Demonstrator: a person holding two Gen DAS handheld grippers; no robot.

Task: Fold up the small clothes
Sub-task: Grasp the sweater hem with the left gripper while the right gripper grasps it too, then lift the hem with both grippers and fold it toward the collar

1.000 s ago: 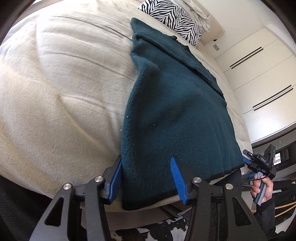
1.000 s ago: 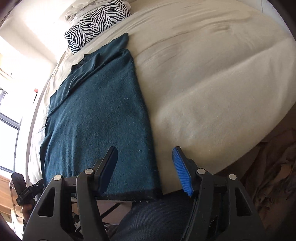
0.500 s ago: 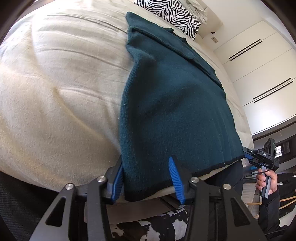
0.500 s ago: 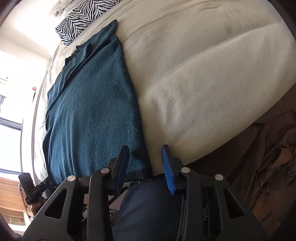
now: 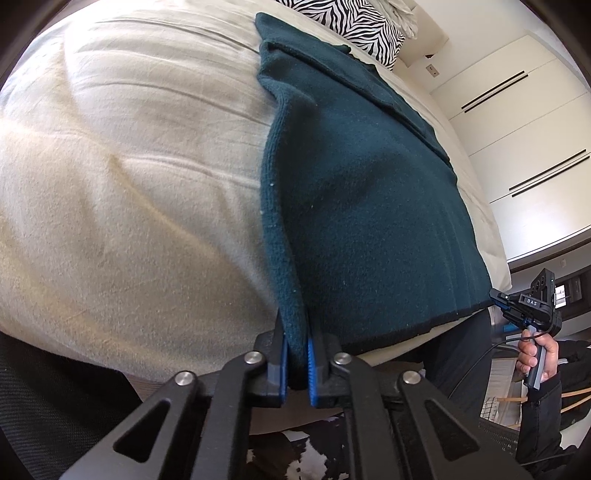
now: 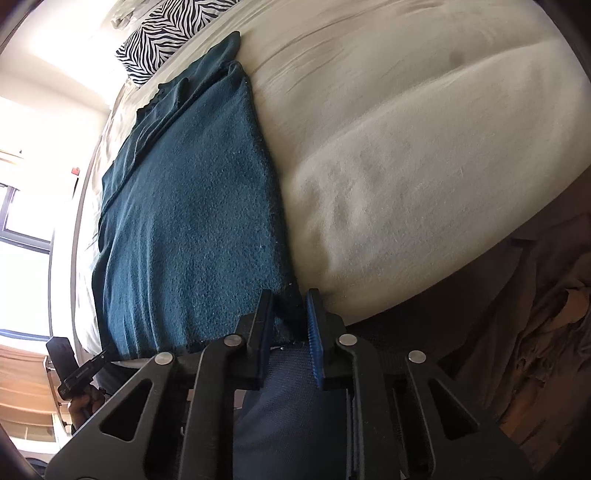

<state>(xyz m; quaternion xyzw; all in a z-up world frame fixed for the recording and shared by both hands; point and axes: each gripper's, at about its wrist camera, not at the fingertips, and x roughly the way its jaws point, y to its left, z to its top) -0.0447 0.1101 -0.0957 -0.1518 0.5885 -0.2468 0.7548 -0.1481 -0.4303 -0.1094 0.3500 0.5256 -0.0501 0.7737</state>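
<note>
Teal knitwear (image 5: pixel 354 192) is laid lengthwise on the cream bed (image 5: pixel 129 192), its hem at the near edge below a zebra pillow (image 5: pixel 354 26). One hem corner is pinched by the left gripper (image 5: pixel 296 354) and the other by the right gripper (image 6: pixel 290 328). If the corners are lifted unevenly, the fold could be skewed or a thick edge slipped free.

A home bedroom: a cream-sheeted bed (image 5: pixel 129 184), a zebra-print pillow (image 5: pixel 362 33) and white wardrobe doors (image 5: pixel 517 129).
</note>
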